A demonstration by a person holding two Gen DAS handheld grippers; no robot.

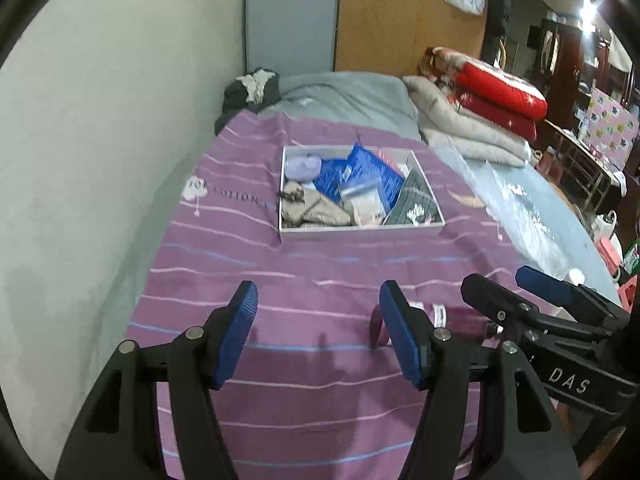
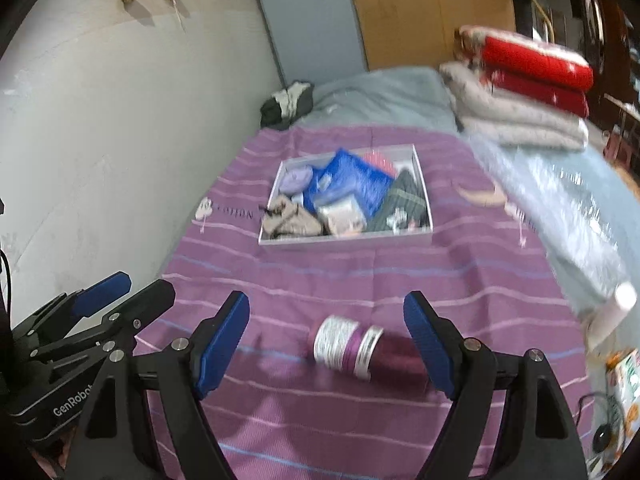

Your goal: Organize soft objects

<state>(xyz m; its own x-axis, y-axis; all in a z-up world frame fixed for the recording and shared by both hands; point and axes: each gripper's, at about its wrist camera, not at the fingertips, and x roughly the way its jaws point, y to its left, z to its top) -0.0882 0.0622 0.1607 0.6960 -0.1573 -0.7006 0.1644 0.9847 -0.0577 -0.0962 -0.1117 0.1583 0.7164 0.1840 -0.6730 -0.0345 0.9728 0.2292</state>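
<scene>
We are looking along both grippers over a bed covered with a purple striped sheet (image 2: 360,272). The left gripper (image 1: 318,332) is standing with its fingers (image 1: 236,334) wide apart and nothing between them; only bare sheet is showing in the gap. The right gripper (image 2: 326,344) is likewise holding its fingers (image 2: 428,344) wide, and we are seeing a dark purple rolled soft item (image 2: 368,350) with white printed bands lying on its side on the sheet between them. The pads are not touching it: it is lying nearer the right-hand finger, with clear sheet on its other side. In the left wrist view the same roll (image 1: 448,316) is showing partly hidden behind the left gripper's right-hand finger, with the right gripper (image 1: 528,296) just beyond it.

Further up the bed, well apart from both grippers, a shallow white box (image 2: 344,238) is sitting on the sheet. It is holding a lilac rolled item (image 2: 296,178) in its far left corner, blue packets (image 2: 352,180) in the middle, a beige lace-trimmed garment (image 2: 288,220) at the near left, a clear packet (image 2: 344,212) at the near middle and a dark striped fabric piece (image 2: 404,204) on the right. We cannot tell what the reddish item at the far edge is.

Beyond the box, a grey blanket (image 2: 380,96) is covering the head of the bed, a dark bundle of cloth (image 2: 286,104) is lying against the wall, and folded red and grey quilts (image 2: 528,92) are stacked to the right.
</scene>
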